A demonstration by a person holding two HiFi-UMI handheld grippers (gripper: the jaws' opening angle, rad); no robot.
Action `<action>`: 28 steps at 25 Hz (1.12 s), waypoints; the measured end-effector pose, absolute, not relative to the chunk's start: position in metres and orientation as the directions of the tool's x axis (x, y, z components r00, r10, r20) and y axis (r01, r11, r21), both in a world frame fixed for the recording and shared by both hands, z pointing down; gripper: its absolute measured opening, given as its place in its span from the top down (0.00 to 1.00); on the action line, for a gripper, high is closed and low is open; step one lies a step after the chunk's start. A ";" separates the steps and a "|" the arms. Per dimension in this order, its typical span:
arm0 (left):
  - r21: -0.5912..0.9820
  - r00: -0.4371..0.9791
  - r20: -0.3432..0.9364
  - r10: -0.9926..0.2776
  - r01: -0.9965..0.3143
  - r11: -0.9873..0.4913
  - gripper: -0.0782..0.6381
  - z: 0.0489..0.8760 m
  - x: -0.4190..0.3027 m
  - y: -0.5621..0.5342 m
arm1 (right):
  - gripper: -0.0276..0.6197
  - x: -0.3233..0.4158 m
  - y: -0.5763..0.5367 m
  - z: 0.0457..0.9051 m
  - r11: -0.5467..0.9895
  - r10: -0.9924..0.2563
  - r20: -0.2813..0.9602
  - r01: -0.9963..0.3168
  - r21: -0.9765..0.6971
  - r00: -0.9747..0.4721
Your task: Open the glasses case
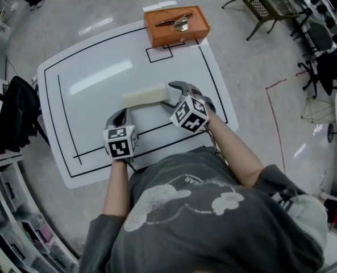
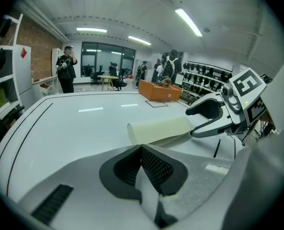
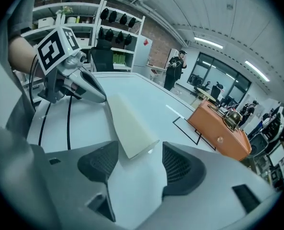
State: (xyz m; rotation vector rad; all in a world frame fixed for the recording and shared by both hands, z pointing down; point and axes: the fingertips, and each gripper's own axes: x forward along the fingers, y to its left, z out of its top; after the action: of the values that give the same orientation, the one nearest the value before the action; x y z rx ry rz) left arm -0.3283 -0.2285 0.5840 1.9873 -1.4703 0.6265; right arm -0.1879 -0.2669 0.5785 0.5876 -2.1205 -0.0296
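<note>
In the head view, the cream glasses case (image 1: 144, 95) lies closed on the white table (image 1: 88, 67), about mid-table, its length running left to right, inside the black lines drawn on the surface. The left gripper (image 1: 118, 117) sits on the near side of the case's left end, its jaws pointing away from the person and stopping just short of the case. The right gripper (image 1: 174, 91) comes in from the near right, with its jaw tips at the case's right end. At the far edge of the table stands an orange box (image 1: 175, 30) with small metal items on top, well apart from the case.

In the left gripper view, the two dark pads meet in the middle with no gap, so this gripper is closed on nothing. The case lies just beyond the jaw tips, slightly to the right, flat on the table and not touching them. The right gripper shows at the right, its fingers reaching to the far right end of the case. The orange box is far behind it. A person (image 2: 66, 68) stands at the far left, beyond the table.

In the right gripper view, the jaws stand apart. The near end of the case lies at the mouth of the gap, closer to the left pad, and neither pad presses on it. The case stretches away toward the left gripper at the far left. The orange box is far to the right.
</note>
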 end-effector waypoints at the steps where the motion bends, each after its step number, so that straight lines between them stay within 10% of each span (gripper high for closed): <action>1: 0.175 0.280 0.673 -0.685 -0.960 -0.221 0.89 0.584 -0.329 -0.228 | 0.52 -0.188 -0.267 0.579 0.886 -0.422 0.773 -0.397 0.240 -0.474; 20: 0.168 0.266 0.676 -0.687 -0.964 -0.208 0.89 0.585 -0.328 -0.227 | 0.55 -0.191 -0.279 0.557 0.881 -0.440 0.730 -0.408 0.239 -0.522; 28: 0.164 0.264 0.674 -0.690 -0.964 -0.209 0.89 0.587 -0.329 -0.228 | 0.81 -0.198 -0.293 0.542 0.877 -0.450 0.691 -0.427 0.222 -0.566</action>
State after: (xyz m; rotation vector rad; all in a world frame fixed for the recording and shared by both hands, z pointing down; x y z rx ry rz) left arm -0.3291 -0.2276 0.5869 1.9763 -1.4902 0.6319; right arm -0.1978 -0.2928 0.5424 0.6284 -2.2433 -0.0375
